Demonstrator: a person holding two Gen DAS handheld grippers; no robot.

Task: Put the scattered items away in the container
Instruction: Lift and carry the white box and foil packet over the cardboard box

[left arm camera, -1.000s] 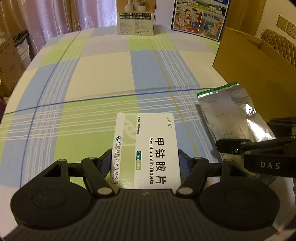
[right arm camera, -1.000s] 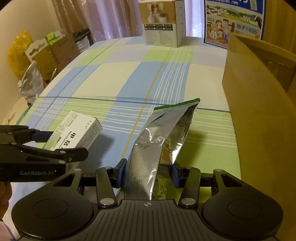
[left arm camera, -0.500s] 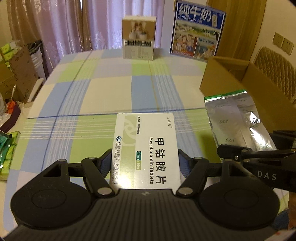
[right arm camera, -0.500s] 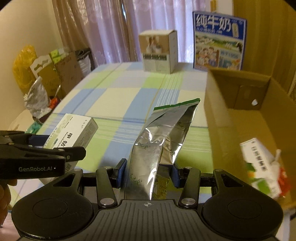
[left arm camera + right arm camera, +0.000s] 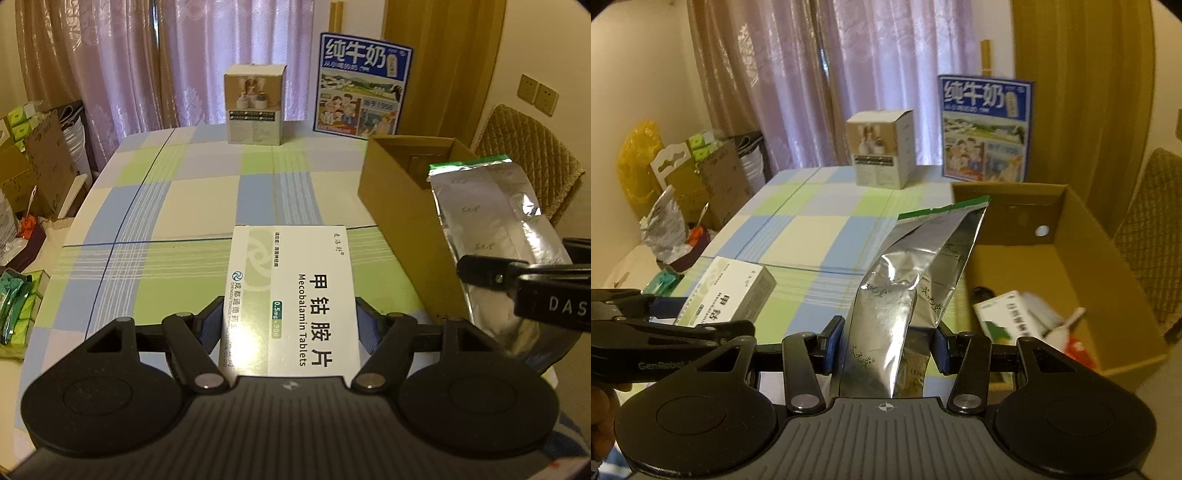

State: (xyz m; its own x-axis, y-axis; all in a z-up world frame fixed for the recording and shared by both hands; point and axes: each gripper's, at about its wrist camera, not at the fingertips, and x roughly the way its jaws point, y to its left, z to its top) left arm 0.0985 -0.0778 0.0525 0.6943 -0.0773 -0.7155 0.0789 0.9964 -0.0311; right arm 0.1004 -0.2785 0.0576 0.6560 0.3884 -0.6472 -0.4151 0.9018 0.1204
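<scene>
My left gripper [image 5: 290, 325] is shut on a white Mecobalamin tablet box [image 5: 291, 295] and holds it above the checked tablecloth; the box also shows in the right wrist view [image 5: 733, 290]. My right gripper [image 5: 884, 349] is shut on silver foil pouches [image 5: 908, 291] with a green top edge, held up beside the open cardboard box [image 5: 1071, 221]. The pouches [image 5: 487, 229] and the cardboard box [image 5: 402, 206] show at the right of the left wrist view. Inside the cardboard box lie a white-green packet [image 5: 1004, 321] and other small items.
A small carton [image 5: 255, 105] and a blue milk carton [image 5: 362, 85] stand at the table's far edge. A quilted chair [image 5: 528, 158] is behind the cardboard box. Boxes and bags [image 5: 683, 192] clutter the floor on the left. Green packets [image 5: 14, 302] lie at the table's left edge.
Both grippers have risen with their loads, so the views now look down over the table. The inside of the cardboard box has come into the right wrist view.
</scene>
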